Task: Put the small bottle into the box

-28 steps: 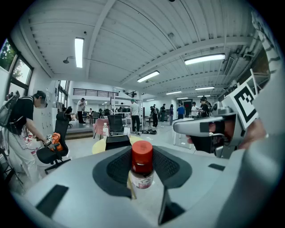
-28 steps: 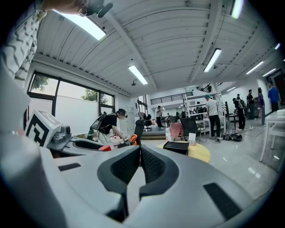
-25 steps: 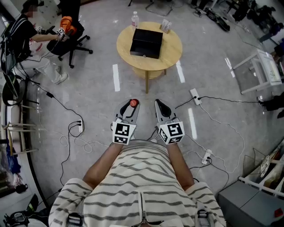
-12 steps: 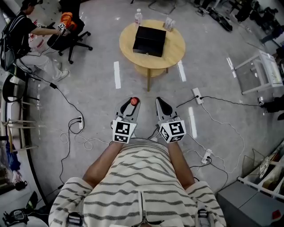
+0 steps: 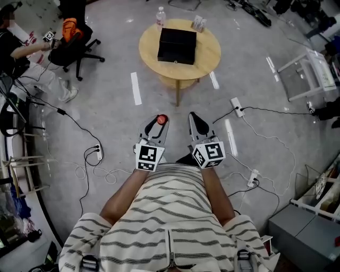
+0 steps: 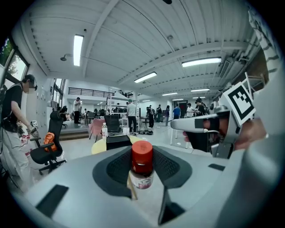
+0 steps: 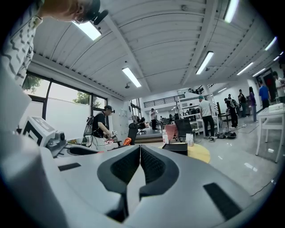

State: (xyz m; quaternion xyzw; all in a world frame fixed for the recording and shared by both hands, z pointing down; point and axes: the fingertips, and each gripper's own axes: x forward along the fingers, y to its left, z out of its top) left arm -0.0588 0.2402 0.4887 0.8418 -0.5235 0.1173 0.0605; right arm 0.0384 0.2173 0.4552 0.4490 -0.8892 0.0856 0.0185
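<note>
While the left gripper [image 5: 158, 123] held the small bottle [image 6: 141, 161] upright by its body, red cap clear above the pads, I judged the step in hand to be the carry toward the box [image 5: 177, 45], which sat on the round table [image 5: 207, 58] well ahead at twelve o'clock. To do it well I wanted to keep that squeeze steady and the bottle vertical, walk in square to the table, and watch the floor cables [image 5: 265, 138] trailing at two and nine o'clock. The box's dark top looked flat and possibly shut, though I could not be sure from this height. If so, the right gripper [image 7: 140, 162], its jaws pressed together on nothing, would have to open up and lift the lid before the bottle went in. A water bottle [image 5: 160, 16] stood at the table's eleven o'clock edge, clear of the box. Against the frame a second earlier, both grippers sat in almost the same spot before my chest with the same grip, while the table and box had crept slightly up the head view and the seated person [image 5: 16, 48] at ten o'clock had slid partly out of the left edge.
</note>
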